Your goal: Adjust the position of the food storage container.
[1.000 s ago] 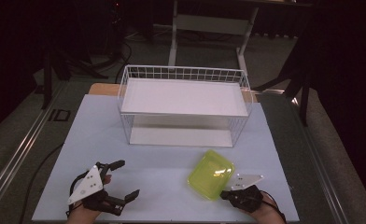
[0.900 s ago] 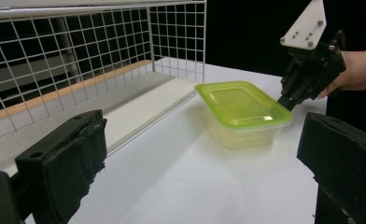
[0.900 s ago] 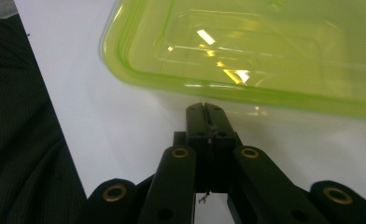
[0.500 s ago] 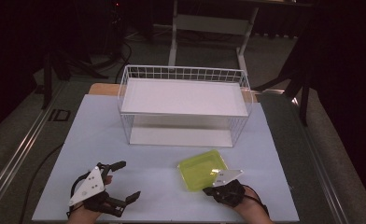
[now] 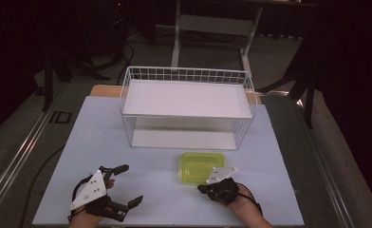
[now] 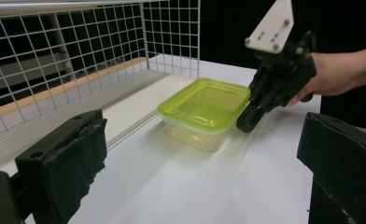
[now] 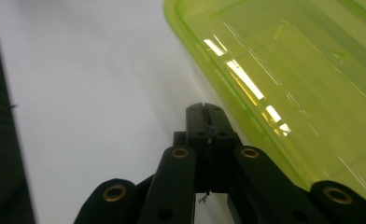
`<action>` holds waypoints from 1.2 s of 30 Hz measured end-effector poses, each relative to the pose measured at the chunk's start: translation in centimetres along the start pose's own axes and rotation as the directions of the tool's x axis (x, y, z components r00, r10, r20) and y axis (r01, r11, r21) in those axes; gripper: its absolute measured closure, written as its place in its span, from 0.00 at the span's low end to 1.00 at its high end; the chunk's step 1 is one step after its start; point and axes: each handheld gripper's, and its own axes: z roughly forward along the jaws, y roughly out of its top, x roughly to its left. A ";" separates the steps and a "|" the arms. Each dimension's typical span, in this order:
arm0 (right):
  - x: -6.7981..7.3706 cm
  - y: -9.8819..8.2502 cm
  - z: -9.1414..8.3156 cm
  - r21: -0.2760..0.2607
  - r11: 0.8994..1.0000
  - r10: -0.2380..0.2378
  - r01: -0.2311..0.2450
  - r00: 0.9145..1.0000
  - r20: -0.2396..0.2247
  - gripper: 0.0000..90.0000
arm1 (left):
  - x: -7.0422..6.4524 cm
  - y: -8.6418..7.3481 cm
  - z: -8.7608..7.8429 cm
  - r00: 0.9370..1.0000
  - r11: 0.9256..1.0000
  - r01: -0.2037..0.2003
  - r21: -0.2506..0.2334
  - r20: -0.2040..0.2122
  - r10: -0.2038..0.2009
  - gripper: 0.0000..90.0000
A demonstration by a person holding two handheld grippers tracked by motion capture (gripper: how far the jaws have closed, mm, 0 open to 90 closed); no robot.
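Tabletop: right claw (image 7: 204, 109) closed, seemingly empty.

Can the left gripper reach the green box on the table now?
Probably yes. The left gripper is open, and bare table lies between it and the green box. Only the right gripper, shut beside the box's near edge, might crowd that side.

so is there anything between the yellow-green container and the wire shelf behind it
Nothing visible. The yellow-green container sits flat on the white table, and the strip between it and the open front of the wire shelf is bare. The right gripper is shut at the container's near edge; the left gripper is off to the side, open.
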 end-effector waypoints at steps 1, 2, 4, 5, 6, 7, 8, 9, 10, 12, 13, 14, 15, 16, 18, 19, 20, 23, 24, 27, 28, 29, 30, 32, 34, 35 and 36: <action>0.1 -0.1 -0.4 -0.005 1.000 -0.003 0.003 1.000 -0.002 1.00 | 0.0 0.0 0.0 1.000 1.000 -0.001 0.002 0.000 0.001 0.03; 0.0 -0.3 -0.8 -0.010 1.000 -0.004 0.004 1.000 -0.001 1.00 | 0.0 0.0 0.0 1.000 1.000 -0.001 0.004 0.002 0.001 0.03; -0.2 -0.8 -1.9 -0.020 1.000 0.012 -0.011 1.000 0.008 1.00 | 0.0 0.0 0.0 1.000 1.000 0.000 0.003 0.002 0.000 0.03; -0.3 -1.1 -2.4 -0.020 1.000 0.016 -0.016 1.000 0.015 1.00 | 0.0 0.0 0.0 1.000 1.000 0.000 0.004 0.002 0.000 0.03; -0.6 -1.5 -2.9 -0.020 1.000 0.024 -0.023 0.999 0.024 1.00 | 0.0 0.0 0.1 1.000 1.000 0.001 0.003 0.003 -0.001 0.03; -0.9 -2.0 -3.4 -0.024 0.999 0.038 -0.037 0.999 0.031 1.00 | 0.0 0.0 0.1 1.000 1.000 0.001 0.003 0.002 -0.001 0.03; -1.2 -2.4 -4.0 -0.024 0.998 0.052 -0.051 0.998 0.037 1.00 | 0.0 0.0 0.1 1.000 1.000 0.001 0.003 0.002 -0.001 0.03; -1.5 -2.9 -4.4 -0.026 0.998 0.066 -0.065 0.996 0.052 1.00 | 0.0 0.0 0.1 1.000 1.000 0.001 0.004 0.002 -0.001 0.03; -1.9 -3.3 -4.9 -0.027 0.997 0.080 -0.078 0.995 0.056 1.00 | 0.0 0.0 0.1 1.000 1.000 0.002 0.003 0.002 -0.002 0.03; -2.6 -4.1 -5.4 -0.019 0.995 0.099 -0.098 0.991 0.087 1.00 | 0.0 0.0 0.2 1.000 1.000 0.003 0.005 0.001 -0.003 0.03; -2.9 -4.4 -5.6 -0.012 0.995 0.104 -0.103 0.990 0.091 1.00 | 0.0 0.0 0.2 1.000 1.000 0.003 0.006 0.002 -0.003 0.03; -3.2 -4.6 -5.7 -0.006 0.994 0.107 -0.107 0.989 0.104 1.00 | 0.0 0.0 0.2 1.000 1.000 0.002 0.008 0.001 -0.002 0.03; -3.6 -4.8 -5.8 -0.006 0.993 0.114 -0.114 0.987 0.114 1.00 | -0.1 -0.1 0.3 1.000 1.000 0.002 0.008 0.002 -0.002 0.03; -3.9 -4.9 -5.9 -0.011 0.991 0.130 -0.130 0.985 0.114 1.00 | -0.1 -0.1 0.3 1.000 1.000 0.003 0.007 0.004 -0.003 0.03; -4.6 -5.0 -5.8 -0.012 0.991 0.137 -0.137 0.981 0.140 1.00 | -0.1 -0.1 0.3 1.000 1.000 0.003 0.008 0.003 -0.003 0.03; -4.9 -5.0 -5.7 -0.015 0.990 0.143 -0.143 0.979 0.147 1.00 | -0.1 -0.1 0.3 1.000 1.000 0.004 0.007 0.004 -0.004 0.03; -5.3 -4.9 -5.6 -0.019 0.989 0.150 -0.148 0.976 0.155 1.00 | 0.0 -0.1 0.3 1.000 1.000 0.005 0.009 0.005 -0.005 0.03; -6.4 -4.6 -5.0 -0.017 0.987 0.159 -0.159 0.972 0.174 1.00 | 0.0 -0.1 0.3 1.000 1.000 0.004 0.009 0.006 -0.004 0.03; -6.7 -4.5 -4.8 -0.014 0.987 0.157 -0.157 0.971 0.179 1.00 | 0.0 -0.1 0.3 1.000 1.000 0.004 0.009 0.005 -0.004 0.03; -7.4 -4.1 -4.1 -0.003 0.987 0.157 -0.159 0.970 0.183 1.00 | 0.0 -0.1 0.2 1.000 1.000 0.005 0.010 0.005 -0.005 0.03; -7.5 -4.0 -3.9 0.004 0.987 0.156 -0.159 0.971 0.184 1.00 | 0.0 -0.1 0.2 1.000 1.000 0.005 0.011 0.005 -0.005 0.03; -7.6 -3.9 -3.7 0.008 0.987 0.154 -0.159 0.971 0.183 1.00 | 0.1 -0.1 0.2 1.000 1.000 0.007 0.011 0.006 -0.007 0.03; -7.6 -3.7 -3.5 0.010 0.987 0.157 -0.161 0.971 0.178 1.00 | 0.1 -0.1 0.2 1.000 1.000 0.009 0.011 0.006 -0.009 0.03; -7.5 -3.4 -3.1 0.014 0.987 0.155 -0.160 0.974 0.168 1.00 | 0.1 -0.1 0.2 1.000 1.000 0.007 0.010 0.007 -0.007 0.03; -7.4 -3.1 -2.8 0.016 0.989 0.144 -0.149 0.976 0.164 1.00 | 0.1 -0.1 0.3 1.000 1.000 0.008 0.011 0.007 -0.008 0.03; -7.3 -2.9 -2.6 0.019 0.989 0.141 -0.146 0.977 0.161 1.00 | 0.1 -0.2 0.3 1.000 1.000 0.009 0.010 0.008 -0.009 0.03; -7.2 -2.7 -2.4 0.020 0.990 0.137 -0.142 0.978 0.159 1.00 | 0.1 -0.2 0.3 1.000 1.000 0.009 0.011 0.008 -0.009 0.03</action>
